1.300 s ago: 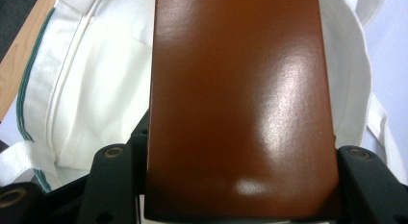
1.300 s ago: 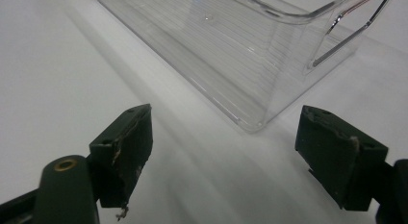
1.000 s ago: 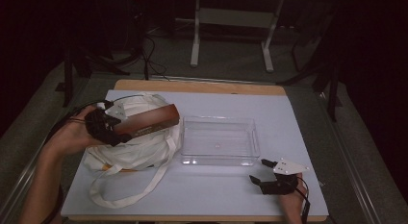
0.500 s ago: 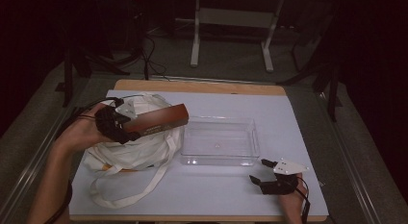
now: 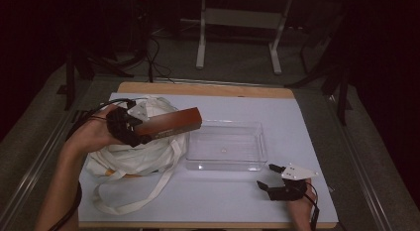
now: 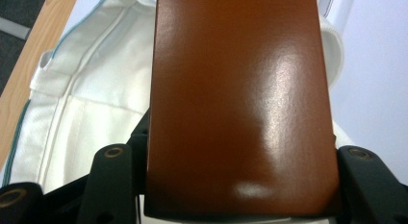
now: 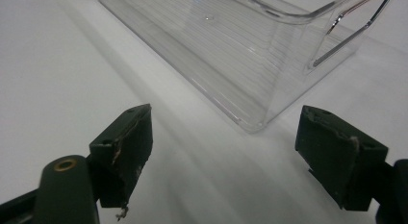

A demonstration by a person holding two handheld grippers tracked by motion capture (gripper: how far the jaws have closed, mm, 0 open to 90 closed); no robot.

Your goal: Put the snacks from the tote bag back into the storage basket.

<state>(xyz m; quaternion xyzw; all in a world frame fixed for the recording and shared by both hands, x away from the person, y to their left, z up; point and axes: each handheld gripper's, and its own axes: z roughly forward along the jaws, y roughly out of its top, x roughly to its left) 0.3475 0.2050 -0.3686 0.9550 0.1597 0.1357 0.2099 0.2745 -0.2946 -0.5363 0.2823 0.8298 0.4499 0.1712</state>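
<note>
One brown box (image 5: 171, 125) is the thing being handled here: long, flat, glossy reddish-brown, clamped across its width by the left tongs (image 5: 143, 132) and held up off the bench (image 5: 223, 201), over the white cloth bag (image 5: 133, 156). Its free end pokes out toward the near-left corner of the clear plastic tray (image 5: 225, 165), right around the tray's left rim. In the left gripper view the box (image 6: 240, 104) sits squarely between the two black jaws, shiny top face up, with the bag (image 6: 91, 104) spread out underneath. No label or print on that top face that I can read.

The bag is a rumpled heap on the left half of the bench, with its long handles trailing down toward the near edge. The tray sits roughly mid-bench and looks empty; in the right gripper view the tray (image 7: 269, 56) is see-through with a ribbed bottom.

Right tongs (image 5: 270, 175) rest near the near-right corner, jaws spread apart with nothing between them, pointing toward the tray.

Bench top is a pale, plain sheet over a wooden board, with the wood showing along the far edge. Room around it is dark, grey carpet-ish floor, cables and metal stand legs at the back.
</note>
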